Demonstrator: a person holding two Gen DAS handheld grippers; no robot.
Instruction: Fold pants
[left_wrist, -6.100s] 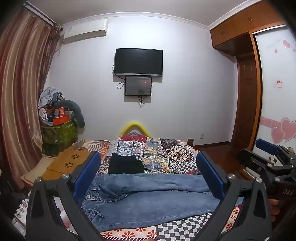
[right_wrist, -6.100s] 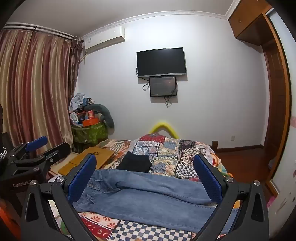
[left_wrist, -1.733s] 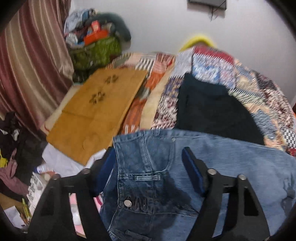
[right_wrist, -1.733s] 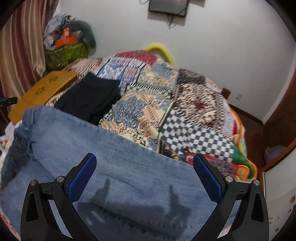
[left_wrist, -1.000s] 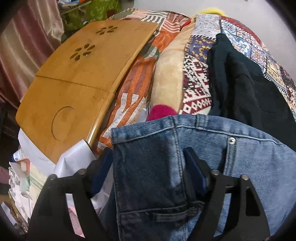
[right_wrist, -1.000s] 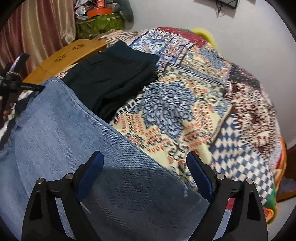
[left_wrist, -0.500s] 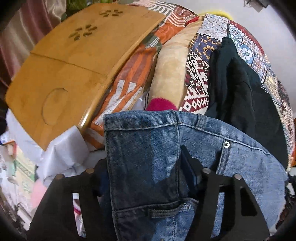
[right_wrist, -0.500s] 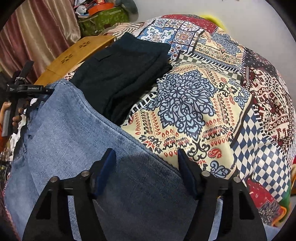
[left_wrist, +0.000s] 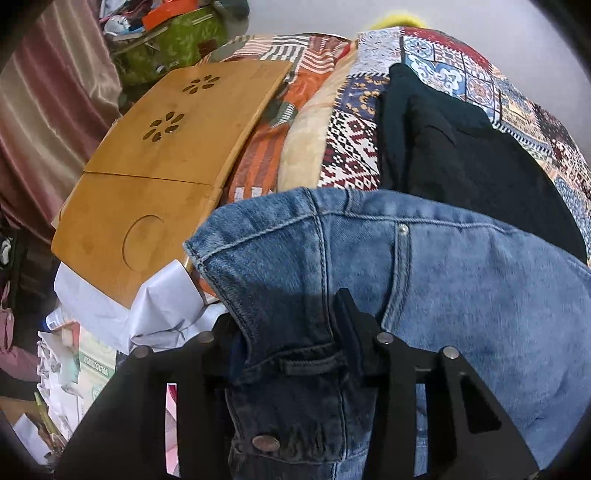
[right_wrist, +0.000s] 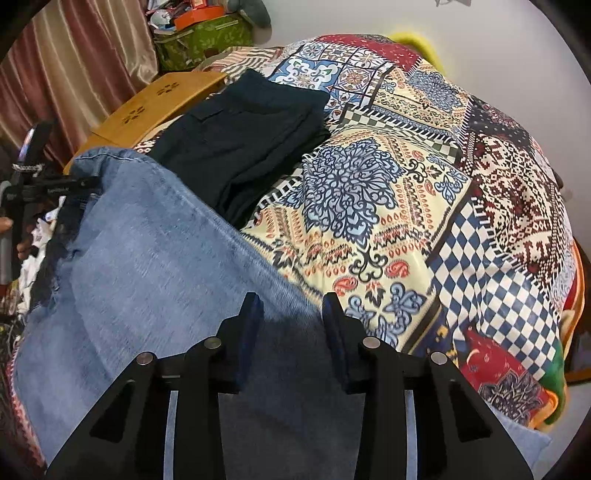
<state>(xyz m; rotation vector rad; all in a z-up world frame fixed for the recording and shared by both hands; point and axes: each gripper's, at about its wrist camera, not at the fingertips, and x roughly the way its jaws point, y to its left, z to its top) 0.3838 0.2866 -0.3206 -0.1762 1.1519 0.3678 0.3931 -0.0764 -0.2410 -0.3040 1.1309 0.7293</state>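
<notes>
We are seeing one pair of blue jeans (left_wrist: 461, 280) lying across the bed on a patchwork quilt (right_wrist: 424, 206), one folded dark garment (right_wrist: 243, 140) just beyond them, and one wooden lap tray (left_wrist: 166, 147) beside the bed. The left gripper (left_wrist: 288, 332) has just been closing and its fingers (left_wrist: 345, 325) are now pinching the waistband corner, denim bunching between them. The right gripper (right_wrist: 290, 314) has also just been closing; its fingers (right_wrist: 251, 325) are standing narrow over the far edge of the jeans leg, but we cannot tell if they are actually pressing on cloth. The left wrist view is giving us the rivets, belt loop and white papers (left_wrist: 122, 299) by the tray; only the right wrist view is showing most of the quilt and the other gripper off at the left edge.
</notes>
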